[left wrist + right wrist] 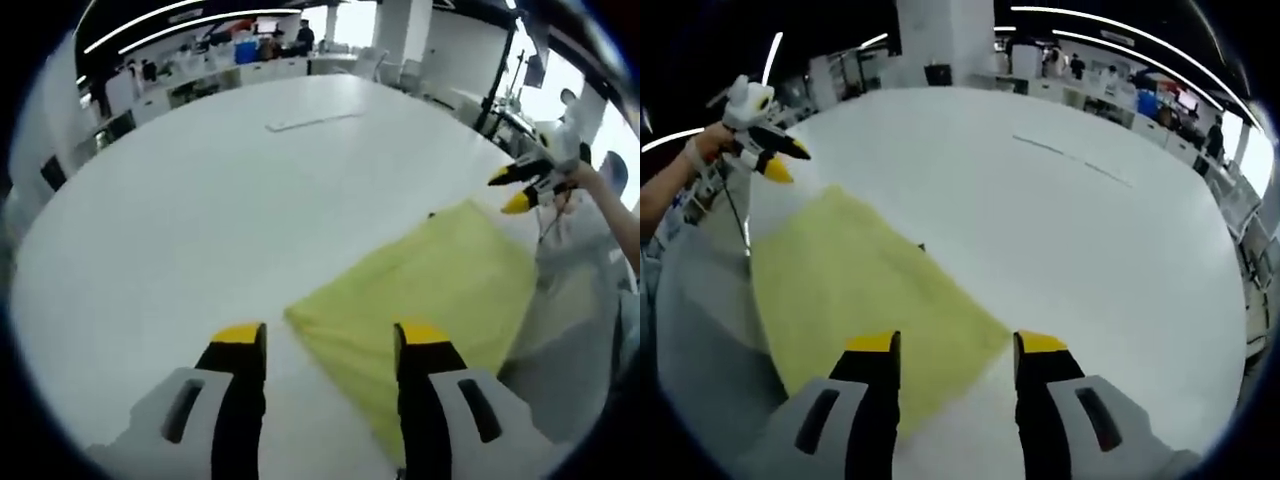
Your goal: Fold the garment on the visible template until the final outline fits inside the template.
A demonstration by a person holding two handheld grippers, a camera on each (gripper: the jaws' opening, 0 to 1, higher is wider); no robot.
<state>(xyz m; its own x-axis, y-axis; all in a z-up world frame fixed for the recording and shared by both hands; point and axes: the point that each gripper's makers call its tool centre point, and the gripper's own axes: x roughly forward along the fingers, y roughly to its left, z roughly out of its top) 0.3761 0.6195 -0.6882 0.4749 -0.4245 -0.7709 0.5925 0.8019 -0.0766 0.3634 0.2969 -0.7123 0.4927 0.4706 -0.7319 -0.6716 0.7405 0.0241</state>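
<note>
A yellow garment [430,290] lies flat on the white table [220,220], near its edge, folded into a roughly four-sided shape. My left gripper [330,340] hovers open above one corner of it, nothing held between its jaws. In the right gripper view the same garment [860,300] spreads left of centre, and my right gripper [956,345] stands open over its near corner. Each gripper also shows in the other's view, held by a hand: the right gripper [520,190] beyond the cloth's far corner, the left gripper [775,155] at upper left.
A thin pale strip [315,122] lies far out on the table. A small dark speck [921,246] sits at the garment's edge. The table edge [700,330] runs close beside the cloth. Desks and people stand in the background.
</note>
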